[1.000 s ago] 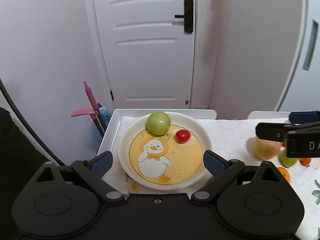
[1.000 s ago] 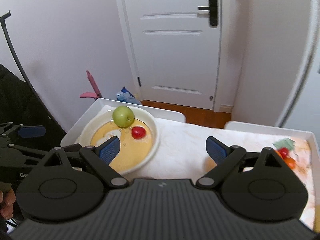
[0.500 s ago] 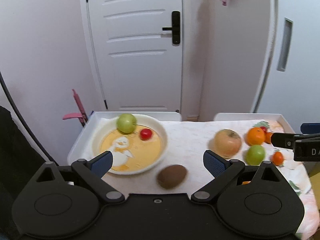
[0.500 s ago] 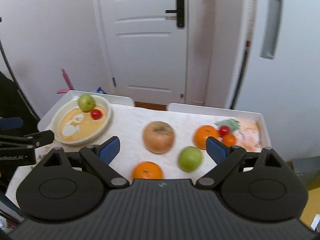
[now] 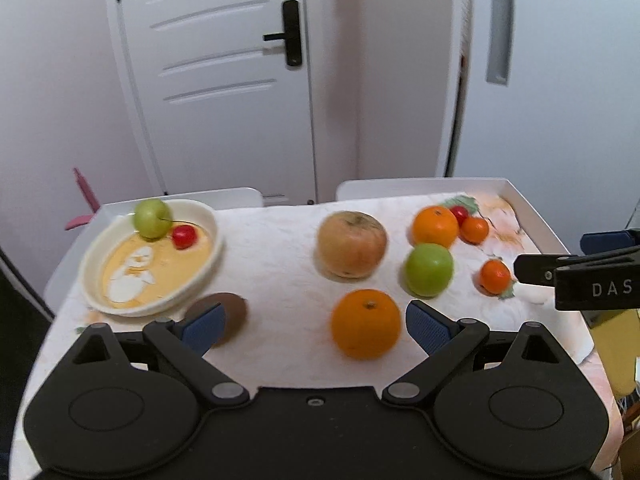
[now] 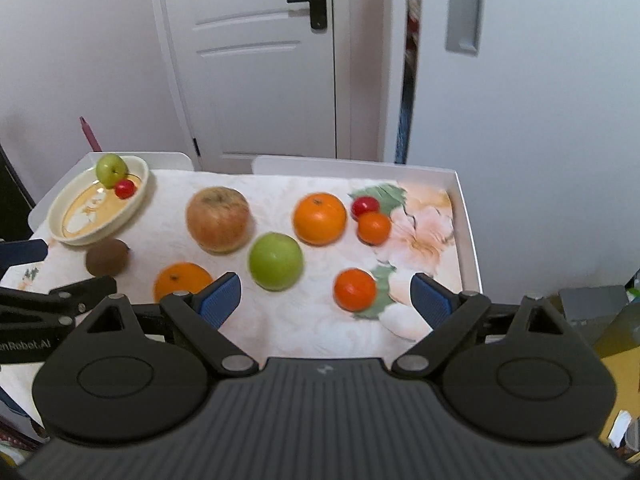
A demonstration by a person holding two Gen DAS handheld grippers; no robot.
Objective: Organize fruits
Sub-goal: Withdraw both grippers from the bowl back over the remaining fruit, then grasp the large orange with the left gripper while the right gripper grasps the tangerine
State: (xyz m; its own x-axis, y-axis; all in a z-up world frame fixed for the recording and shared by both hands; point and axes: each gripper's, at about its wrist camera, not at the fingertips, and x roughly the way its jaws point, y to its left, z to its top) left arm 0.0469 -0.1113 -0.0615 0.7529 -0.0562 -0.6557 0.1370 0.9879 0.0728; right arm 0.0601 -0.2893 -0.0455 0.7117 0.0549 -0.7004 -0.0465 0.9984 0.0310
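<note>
A cream plate [image 5: 100,256] [image 6: 60,216] with a duck picture sits at the table's left and holds a small green apple [image 5: 151,218] and a red cherry tomato [image 5: 184,237]. Loose on the cloth lie a large russet apple [image 5: 352,244] [image 6: 218,219], a green apple [image 5: 429,269] [image 6: 275,261], two oranges [image 5: 366,324] [image 5: 435,226], small tangerines [image 6: 355,289] [image 6: 373,227], a red tomato [image 6: 364,205] and a kiwi [image 6: 107,257]. My left gripper [image 5: 316,328] is open, above the near orange. My right gripper [image 6: 326,300] is open and empty above the front right.
The table [image 6: 466,216] is a white tray-like top with a raised rim, covered by a floral cloth. A white door [image 6: 256,60] and walls stand behind it. A yellow object [image 6: 618,344] lies off the table's right edge.
Both grippers have pulled back and swung right from over the plate. The plate now sits far left, and the loose fruits on the cloth have come into view.
</note>
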